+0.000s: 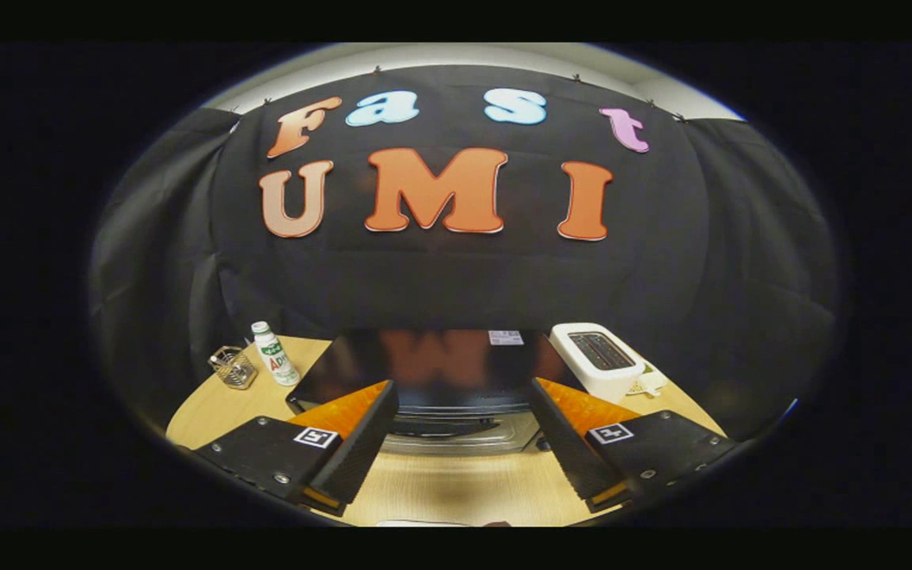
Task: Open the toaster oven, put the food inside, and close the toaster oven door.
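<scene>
A black toaster oven (432,368) stands on the wooden table just beyond my fingers, its glossy top facing me. Its front shows between the fingers, with a silver handle bar (456,412) and the glass door (464,437) below it; the door looks closed. My gripper (460,443) is held above the table in front of the oven, open wide, with nothing between its fingers. A pale edge of something (416,523) lies on the table nearest to me, too little of it visible to name.
A white slot toaster (600,360) stands right of the oven. To the oven's left are a small white bottle with a green label (272,354) and a wire basket (233,367). Bare wooden table (456,491) lies between the fingers and the oven.
</scene>
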Tool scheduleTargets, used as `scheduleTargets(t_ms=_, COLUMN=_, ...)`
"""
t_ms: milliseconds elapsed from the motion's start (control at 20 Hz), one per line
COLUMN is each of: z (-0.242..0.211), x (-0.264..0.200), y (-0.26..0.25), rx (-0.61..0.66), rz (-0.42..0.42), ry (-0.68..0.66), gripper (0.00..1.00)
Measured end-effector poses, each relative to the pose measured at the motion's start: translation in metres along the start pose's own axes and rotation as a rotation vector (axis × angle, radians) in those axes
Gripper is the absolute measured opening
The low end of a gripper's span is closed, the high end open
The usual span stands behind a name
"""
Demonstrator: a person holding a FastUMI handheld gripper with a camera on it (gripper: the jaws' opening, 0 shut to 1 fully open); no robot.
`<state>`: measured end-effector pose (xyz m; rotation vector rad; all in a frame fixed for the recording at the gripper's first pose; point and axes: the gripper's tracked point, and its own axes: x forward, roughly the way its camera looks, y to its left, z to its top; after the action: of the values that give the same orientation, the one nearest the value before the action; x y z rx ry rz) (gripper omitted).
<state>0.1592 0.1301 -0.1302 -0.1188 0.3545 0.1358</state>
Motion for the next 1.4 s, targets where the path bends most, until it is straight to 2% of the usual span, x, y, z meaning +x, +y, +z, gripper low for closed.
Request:
scheduleTargets(t_ms=250, z=-0.030, x=0.041, y=0.002, rx=0.009, rz=-0.005, ry=0.112, gripper=0.99)
scheduleTargets(t_ms=500, z=-0.043, x=0.053, y=0.009, rx=0.002, rz=0.004, ry=0.154, gripper=0.99)
scheduleTargets(t_ms=950, z=-0.051, x=0.035, y=0.026, rx=-0.002, rz=0.061, ry=0.161, gripper=0.99)
scheduleTargets(t_ms=1050, z=-0.054, x=0.031, y=0.024, rx=-0.025, rz=0.050, ry=0.151, gripper=0.99)
scheduleTargets(t_ms=1200, z=-0.057, x=0.025, y=0.024, rx=0.019, rz=0.047, ry=0.140, gripper=1.00)
scheduleTargets(t_ms=1400, z=-0.068, x=0.008, y=0.023, rx=0.009, rz=0.046, ry=0.133, gripper=0.99)
